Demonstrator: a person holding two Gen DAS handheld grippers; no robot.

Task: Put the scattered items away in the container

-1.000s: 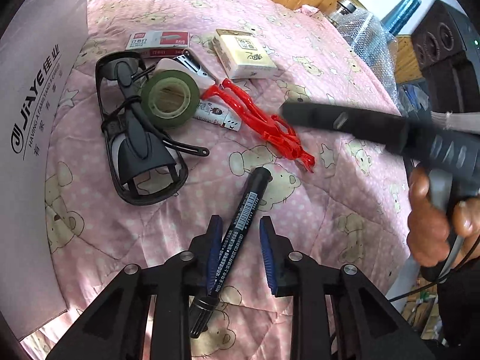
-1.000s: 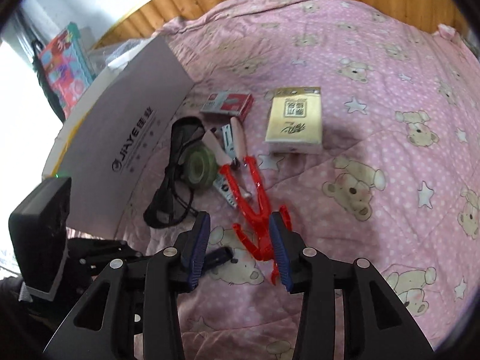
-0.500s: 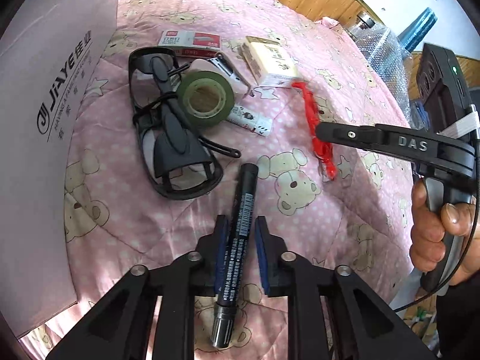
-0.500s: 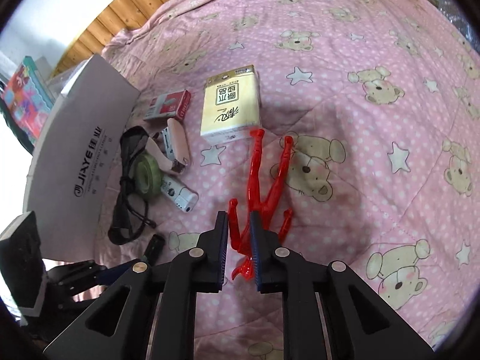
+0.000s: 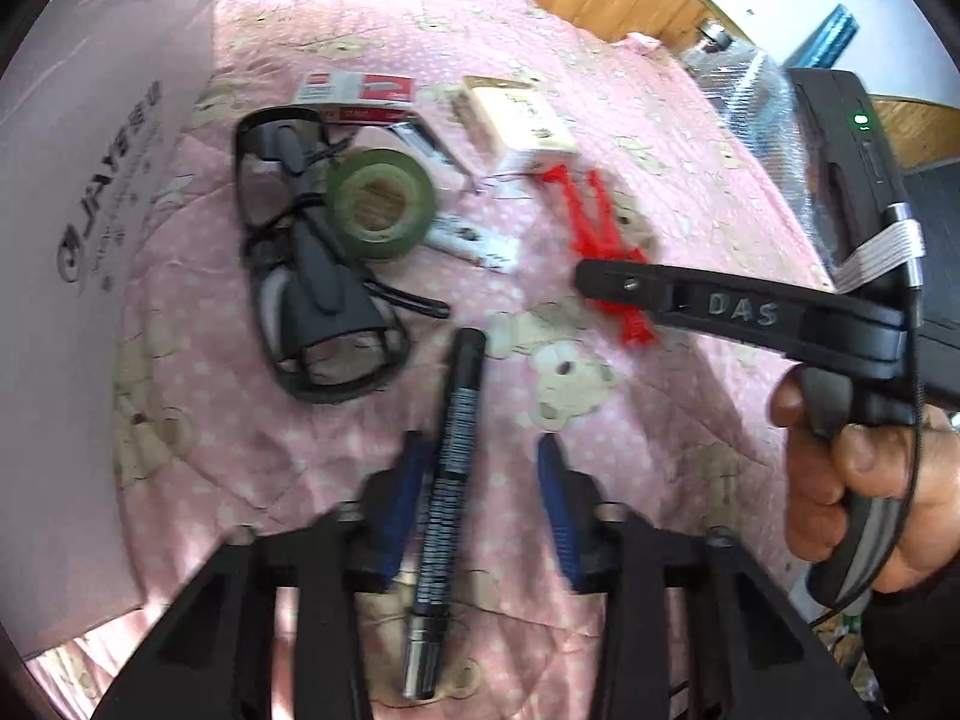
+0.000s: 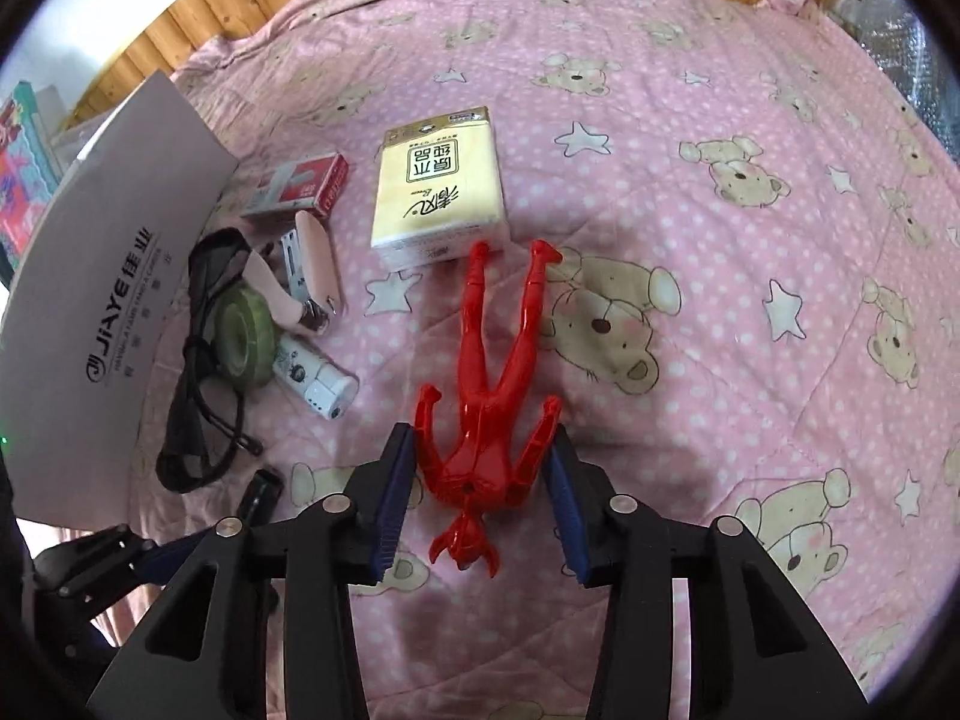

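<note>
Marker (image 5: 450, 468) lies on the bed between the wide-open fingers of the left gripper (image 5: 480, 510), pointing straight away from them. Red toy man (image 6: 492, 420) lies the same way inside the wide-open right gripper (image 6: 480, 498). Neither is squeezed. White box (image 6: 102, 294) stands far left.

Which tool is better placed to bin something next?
Left tool: open around the black marker, white box right beside it. Right tool, open around the red figure, sits farther away.

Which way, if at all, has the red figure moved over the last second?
Yes. The red figure swung right, away from the white tube; its feet lie beside the tissue pack.
</note>
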